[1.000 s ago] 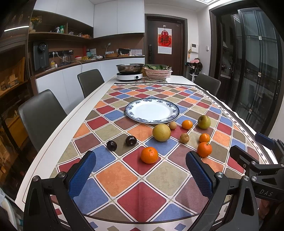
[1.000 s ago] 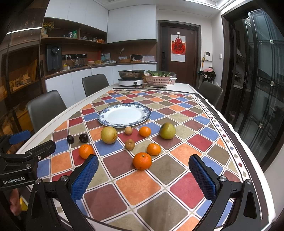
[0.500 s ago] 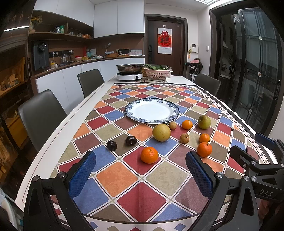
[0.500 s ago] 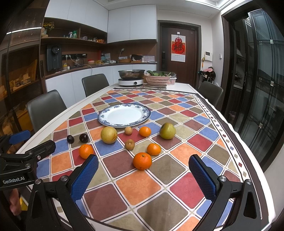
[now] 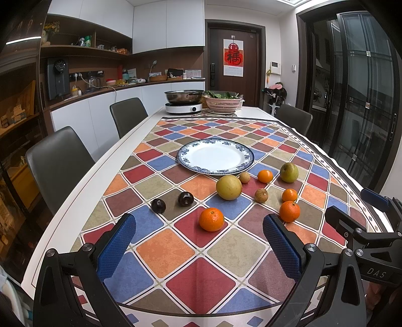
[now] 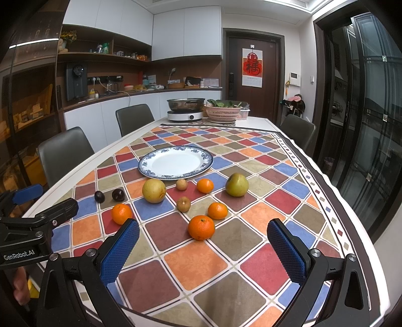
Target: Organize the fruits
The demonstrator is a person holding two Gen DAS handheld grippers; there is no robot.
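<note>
Indoors, checkered tablecloth [image 5: 160, 251], white table [image 5: 83, 186], grey chairs [image 5: 57, 158], cabinets [image 5: 165, 22].

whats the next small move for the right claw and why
Probably ease the right claw forward and down around the nearest orange: the claw is open and empty, that fruit sits centered just ahead of it, and the plate holds nothing yet.

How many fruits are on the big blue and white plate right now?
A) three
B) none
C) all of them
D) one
B, since the plate shows only its bare white middle, while the oranges, such as the nearest one, and the other fruits sit on the checkered cloth in front of it.
</note>
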